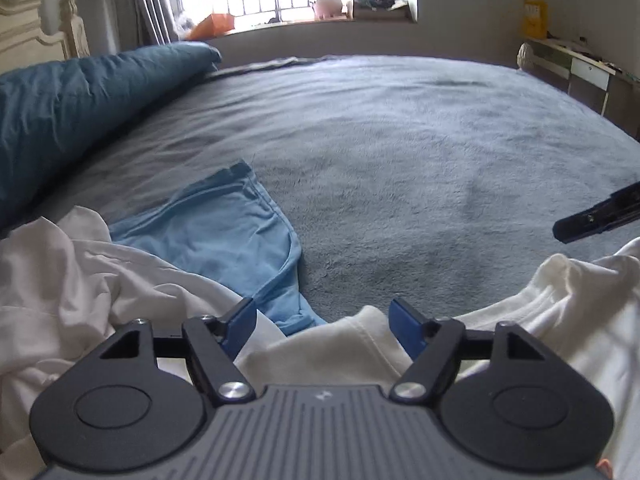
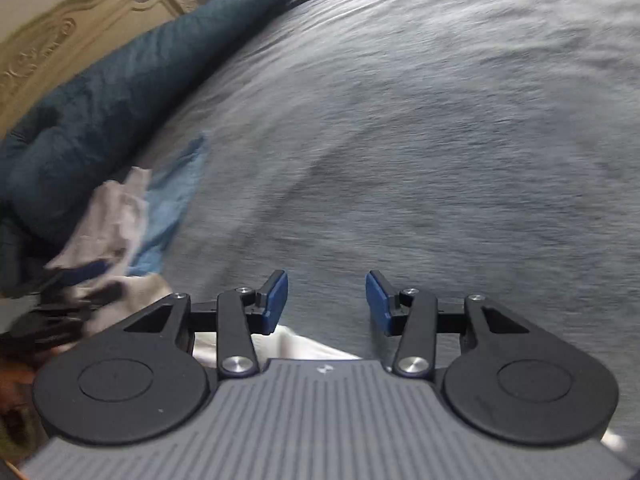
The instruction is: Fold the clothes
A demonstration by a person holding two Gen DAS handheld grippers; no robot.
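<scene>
Left wrist: white garment (image 1: 328,344) between claw (image 1: 324,320) pads (apart).

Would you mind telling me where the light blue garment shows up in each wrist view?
Left wrist: light blue garment lies left of centre, beside white clothes.
Right wrist: it sits at the left edge, blurred.
Shared landmark: the dark teal pillow behind it.

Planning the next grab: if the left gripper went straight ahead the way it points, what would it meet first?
Probably the white garment: a fold sits between the open left gripper fingers. Beyond it lies the grey bedspread; depth is uncertain.
</scene>
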